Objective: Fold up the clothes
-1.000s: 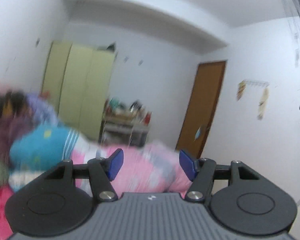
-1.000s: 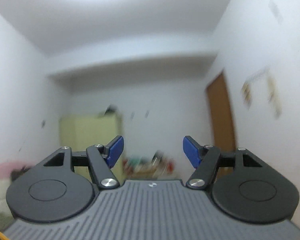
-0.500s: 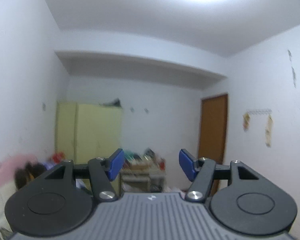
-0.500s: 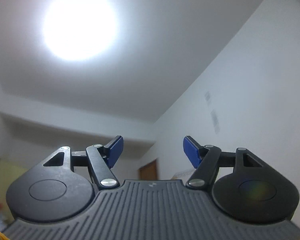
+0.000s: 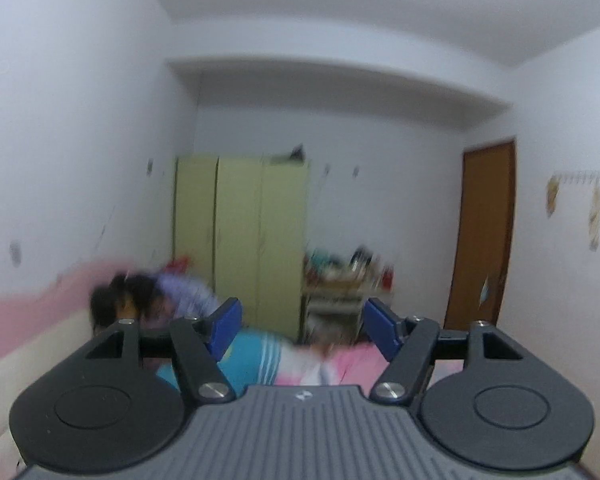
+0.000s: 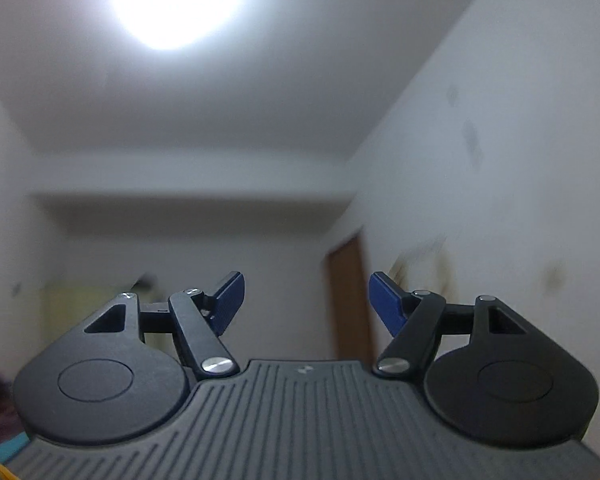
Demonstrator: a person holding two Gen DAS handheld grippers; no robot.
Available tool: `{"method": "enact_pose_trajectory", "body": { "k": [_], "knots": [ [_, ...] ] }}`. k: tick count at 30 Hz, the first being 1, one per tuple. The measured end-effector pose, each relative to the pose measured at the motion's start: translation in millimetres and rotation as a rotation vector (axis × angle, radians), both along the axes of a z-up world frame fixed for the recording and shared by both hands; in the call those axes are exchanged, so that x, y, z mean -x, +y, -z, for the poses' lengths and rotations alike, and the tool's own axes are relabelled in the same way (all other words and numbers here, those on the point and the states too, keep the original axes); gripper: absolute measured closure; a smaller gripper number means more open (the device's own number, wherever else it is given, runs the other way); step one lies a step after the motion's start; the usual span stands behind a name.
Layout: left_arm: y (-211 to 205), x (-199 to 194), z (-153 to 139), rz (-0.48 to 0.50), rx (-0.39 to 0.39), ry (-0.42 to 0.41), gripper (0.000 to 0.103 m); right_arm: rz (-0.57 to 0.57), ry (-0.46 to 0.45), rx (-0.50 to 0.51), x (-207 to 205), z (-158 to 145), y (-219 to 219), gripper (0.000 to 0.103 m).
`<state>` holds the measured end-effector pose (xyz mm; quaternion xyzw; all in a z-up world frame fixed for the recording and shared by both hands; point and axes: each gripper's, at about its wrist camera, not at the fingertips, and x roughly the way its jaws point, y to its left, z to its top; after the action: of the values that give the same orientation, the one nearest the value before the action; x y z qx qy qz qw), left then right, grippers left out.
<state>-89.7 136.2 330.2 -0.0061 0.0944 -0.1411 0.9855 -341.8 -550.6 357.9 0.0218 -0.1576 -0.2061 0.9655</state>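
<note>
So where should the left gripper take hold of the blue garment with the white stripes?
Probably at the striped edge of the blue garment, coming down from above: it lies slumped in the pile with that edge nearest and uppermost. The left gripper holds nothing, its jaws opening. Blur hides finer folds.

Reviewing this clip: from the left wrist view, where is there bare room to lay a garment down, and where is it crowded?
Little bare room shows. The clothes pile fills the space beyond the left gripper, whose jaws are opening with nothing between them. The cream strip under the pink band, left of the pile, looks bare. The shelf between wardrobe and door is cluttered.
</note>
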Motion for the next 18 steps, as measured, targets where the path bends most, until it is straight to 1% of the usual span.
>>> {"method": "enact_pose_trajectory", "body": {
  "k": [3,5,7,8,10,12,14,16,18],
  "knots": [
    [14.8,-12.3,54.6,-0.043,-0.008,0.081,0.033,-0.086,0.112,-0.035,-54.7,73.7,18.1,0.034],
    [29.7,-15.5,90.2,-0.082,-0.007,0.140,0.033,-0.127,0.171,-0.049,-85.7,122.0,34.2,0.034],
    [40.1,-15.5,126.6,-0.102,-0.012,0.175,0.030,-0.160,0.219,-0.070,-117.0,163.9,48.1,0.034],
    [40.2,-17.7,144.0,-0.113,-0.028,0.187,0.029,-0.175,0.238,-0.077,-134.1,180.5,56.0,0.034],
    [45.5,-16.7,177.8,-0.138,-0.075,0.197,0.027,-0.200,0.283,-0.074,-164.2,207.1,67.6,0.034],
    [34.1,-27.8,213.2,-0.150,-0.111,0.231,0.026,-0.227,0.332,-0.073,-197.5,229.1,88.3,0.034],
    [23.4,-42.1,248.3,-0.171,-0.118,0.281,0.026,-0.267,0.374,-0.069,-232.2,245.5,114.0,0.034],
    [15.8,-57.0,281.9,-0.197,-0.112,0.329,0.026,-0.326,0.409,-0.051,-268.8,261.3,124.2,0.034],
    [9.9,-76.6,312.9,-0.251,-0.112,0.385,0.027,-0.389,0.432,-0.018,-306.4,281.9,132.3,0.034]
  ]
}}
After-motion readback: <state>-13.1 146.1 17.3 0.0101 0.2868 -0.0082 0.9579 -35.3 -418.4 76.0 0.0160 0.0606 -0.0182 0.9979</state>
